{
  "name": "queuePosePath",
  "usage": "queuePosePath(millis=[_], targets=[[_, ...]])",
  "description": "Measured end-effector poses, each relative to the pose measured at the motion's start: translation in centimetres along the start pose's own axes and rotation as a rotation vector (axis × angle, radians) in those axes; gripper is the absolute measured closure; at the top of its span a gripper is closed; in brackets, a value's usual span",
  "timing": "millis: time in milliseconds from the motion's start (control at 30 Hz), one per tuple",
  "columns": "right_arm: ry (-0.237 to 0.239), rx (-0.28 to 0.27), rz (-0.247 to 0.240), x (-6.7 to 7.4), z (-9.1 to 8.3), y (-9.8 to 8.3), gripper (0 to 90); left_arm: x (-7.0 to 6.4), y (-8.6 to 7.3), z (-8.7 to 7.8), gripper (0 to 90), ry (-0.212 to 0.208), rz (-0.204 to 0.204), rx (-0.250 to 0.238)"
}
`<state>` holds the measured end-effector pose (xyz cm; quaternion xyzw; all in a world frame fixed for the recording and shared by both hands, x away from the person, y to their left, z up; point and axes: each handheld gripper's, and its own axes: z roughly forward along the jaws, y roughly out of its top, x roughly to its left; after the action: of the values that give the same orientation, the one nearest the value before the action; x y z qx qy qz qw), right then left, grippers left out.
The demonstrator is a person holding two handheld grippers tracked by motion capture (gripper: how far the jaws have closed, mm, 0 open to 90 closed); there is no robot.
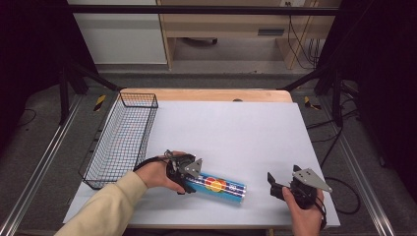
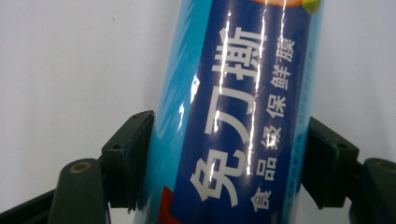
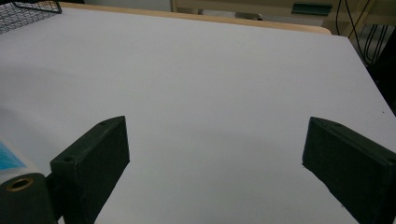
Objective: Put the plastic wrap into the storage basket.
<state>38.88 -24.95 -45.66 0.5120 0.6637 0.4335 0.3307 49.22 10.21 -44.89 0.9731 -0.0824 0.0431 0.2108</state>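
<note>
Left gripper (image 1: 189, 183) clamps the cling-film roll's (image 1: 221, 187) end for lifting toward the wire basket (image 1: 123, 137); right gripper (image 1: 275, 184) gapes empty.

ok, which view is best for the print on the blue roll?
Left gripper view: the blue roll is close up between the fingers, white characters legible. High view shows the whole roll lying on the table, print too small. Right gripper view catches a blue sliver at left.

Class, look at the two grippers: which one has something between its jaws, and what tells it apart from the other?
The left gripper: its jaws straddle the near end of the blue cling-film roll. The right gripper stands open over the bare white table.
</note>
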Motion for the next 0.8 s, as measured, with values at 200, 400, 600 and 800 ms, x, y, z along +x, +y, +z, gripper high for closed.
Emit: queuePosePath(millis=[200,400,600,800], targets=[[0.001,0.002,0.001,0.02,0.0,0.0,7.8,-0.23,0.21,-0.16,29.1,-0.028,-0.029,0.003],[0.0,0.005,0.002,0.03,0.02,0.0,7.8,-0.71,0.48,-0.26,30.3,-0.04,-0.047,0.008],[-0.001,0.007,0.002,0.07,0.04,0.0,7.9,-0.77,0.53,-0.26,30.6,-0.044,-0.048,0.003],[0.003,0.007,0.002,0.07,0.07,0.0,7.9,-0.77,0.57,-0.25,30.6,-0.044,-0.048,0.006]])
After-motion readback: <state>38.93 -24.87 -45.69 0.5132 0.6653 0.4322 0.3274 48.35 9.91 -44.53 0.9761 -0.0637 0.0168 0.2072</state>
